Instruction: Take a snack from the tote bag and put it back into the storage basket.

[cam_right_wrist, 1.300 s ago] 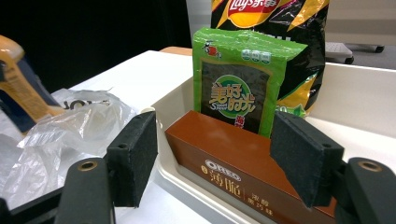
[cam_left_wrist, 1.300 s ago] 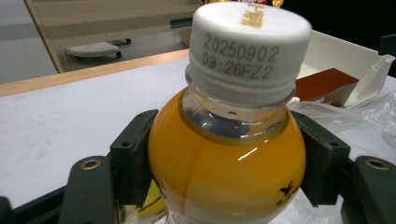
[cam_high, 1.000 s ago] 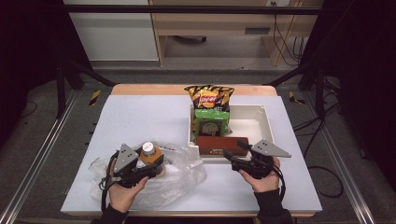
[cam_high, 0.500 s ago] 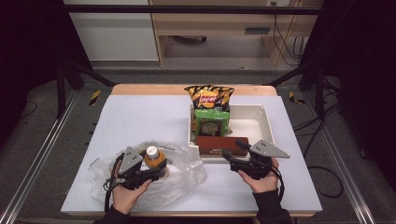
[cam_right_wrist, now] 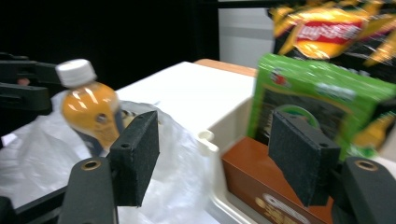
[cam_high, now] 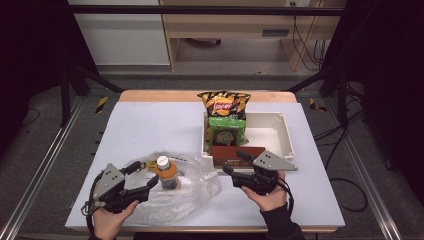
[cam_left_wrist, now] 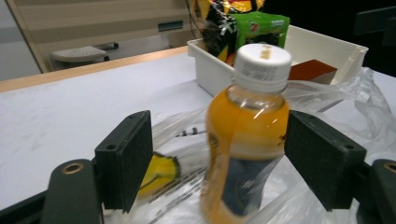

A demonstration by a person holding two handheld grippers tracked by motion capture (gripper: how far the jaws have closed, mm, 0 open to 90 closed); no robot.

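The orange juice bottle (cam_left_wrist: 246, 135) stands on the clear plastic bag (cam_high: 195, 192). The left gripper (cam_high: 140, 179) has just been opening, the bottle loose between its pads. The right gripper (cam_high: 234, 162) is released

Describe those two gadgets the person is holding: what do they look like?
Each hand holds a black tool. The left gripper and right gripper each end in two flat, square black pads with a rough foam-like face, on arms with a brass-ringed hole. A grey three-cornered plate tops each, and a black cable trails off. The right arm wears a dark sleeve.

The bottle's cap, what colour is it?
White; the cap shows best in the left gripper view.
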